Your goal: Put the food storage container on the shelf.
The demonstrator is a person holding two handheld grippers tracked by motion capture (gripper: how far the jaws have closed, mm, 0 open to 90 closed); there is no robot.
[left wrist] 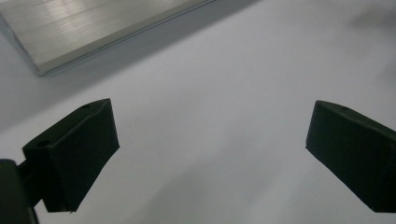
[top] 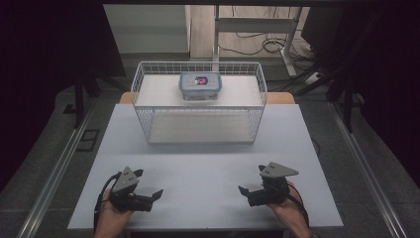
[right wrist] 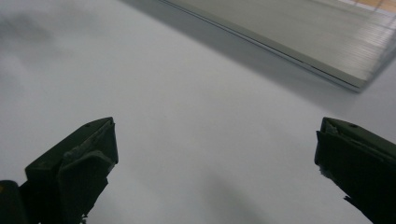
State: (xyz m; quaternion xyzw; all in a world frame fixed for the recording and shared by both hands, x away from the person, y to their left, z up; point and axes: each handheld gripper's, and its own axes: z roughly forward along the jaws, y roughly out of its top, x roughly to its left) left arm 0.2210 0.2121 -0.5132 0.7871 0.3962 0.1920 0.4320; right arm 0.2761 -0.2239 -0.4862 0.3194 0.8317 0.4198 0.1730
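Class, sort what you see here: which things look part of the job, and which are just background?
Likely part of the job: lidded plastic box; wire basket; left gripper; right gripper; table.

Background: cables; metal frame.

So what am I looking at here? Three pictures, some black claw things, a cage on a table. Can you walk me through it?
No robot here: a person's hands hold two black hand-held grippers, the left gripper and the right gripper, both open and holding nothing. The wide picture comes from a camera above the pale grey table. The other two come from cameras riding on each gripper, looking past its own black fingers at the tabletop. At the table's far side stands a white wire basket. Within its outline sits a clear plastic lidded box with something red and blue inside; I cannot tell what.
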